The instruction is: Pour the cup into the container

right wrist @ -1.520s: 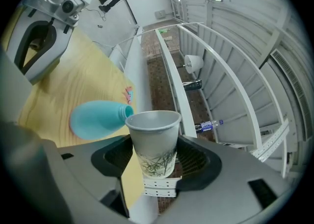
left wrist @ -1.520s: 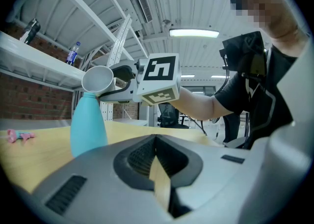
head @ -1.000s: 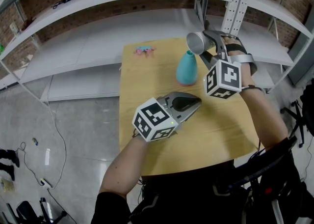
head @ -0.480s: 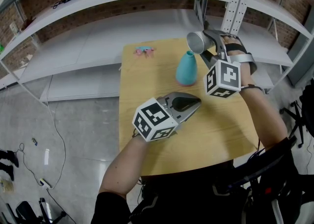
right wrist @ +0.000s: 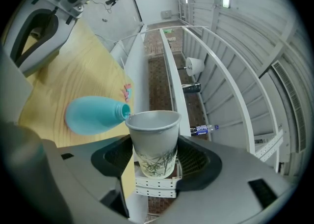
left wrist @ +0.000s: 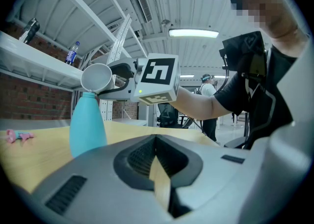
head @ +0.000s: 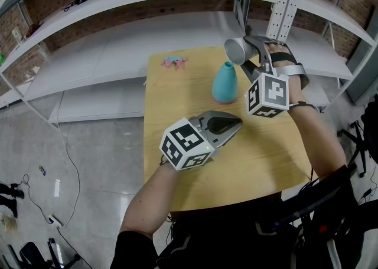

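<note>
Holding the cup (head: pixel 234 51) is the right gripper (head: pixel 245 55): jaws set wide, pads pressed on either side of the cup's lower body. The cup is white paper with a green leaf print near its base. It is tipped onto its side in the head view, open mouth facing left toward the bottle (head: pixel 225 82). The bottle, the container here, is teal with a narrow neck and stands upright on the wooden table (head: pixel 177 102), toward the far right part of the top. In the right gripper view the cup's rim sits right at the bottle's mouth, touching or just beside it; cannot tell which. In the left gripper view the cup mouth is just above the bottle's top. What is inside the cup cannot be made out.

The left gripper (head: pixel 236 124) has its jaws brought together at the tips with nothing between them; only a sliver of table shows through the gap behind the tips. It is held above the middle of the table, near the person, pointing toward the bottle and well apart from it.

A small pink thing (head: pixel 174 60) lies near the table's far left corner, apart from the bottle. White shelves (head: pixel 106 55) run behind the table.
</note>
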{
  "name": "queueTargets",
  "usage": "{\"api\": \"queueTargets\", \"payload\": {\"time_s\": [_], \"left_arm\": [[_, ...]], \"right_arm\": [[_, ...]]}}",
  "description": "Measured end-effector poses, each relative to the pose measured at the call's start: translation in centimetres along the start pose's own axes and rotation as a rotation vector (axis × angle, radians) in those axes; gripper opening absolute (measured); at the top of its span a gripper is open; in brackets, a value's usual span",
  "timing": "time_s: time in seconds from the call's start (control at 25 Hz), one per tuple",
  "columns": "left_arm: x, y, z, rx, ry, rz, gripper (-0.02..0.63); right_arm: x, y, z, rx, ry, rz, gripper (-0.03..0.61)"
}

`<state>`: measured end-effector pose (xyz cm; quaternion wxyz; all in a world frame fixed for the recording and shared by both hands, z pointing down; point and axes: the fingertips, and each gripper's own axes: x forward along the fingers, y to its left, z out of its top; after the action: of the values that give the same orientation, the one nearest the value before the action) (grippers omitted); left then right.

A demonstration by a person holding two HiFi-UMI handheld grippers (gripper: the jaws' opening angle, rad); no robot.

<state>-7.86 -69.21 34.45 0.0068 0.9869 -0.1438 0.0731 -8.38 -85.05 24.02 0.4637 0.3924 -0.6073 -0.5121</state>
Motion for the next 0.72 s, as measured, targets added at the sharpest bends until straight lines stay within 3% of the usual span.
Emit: {"api": "queueTargets", "payload": {"time_s": [0.72], "left_arm": [[-0.07,0.0,-0.02,0.002,0.0,-0.004,0.002]], "right_arm": [[0.13,0.44,0.29,-0.009,-0.001,-0.004,0.287]]}}
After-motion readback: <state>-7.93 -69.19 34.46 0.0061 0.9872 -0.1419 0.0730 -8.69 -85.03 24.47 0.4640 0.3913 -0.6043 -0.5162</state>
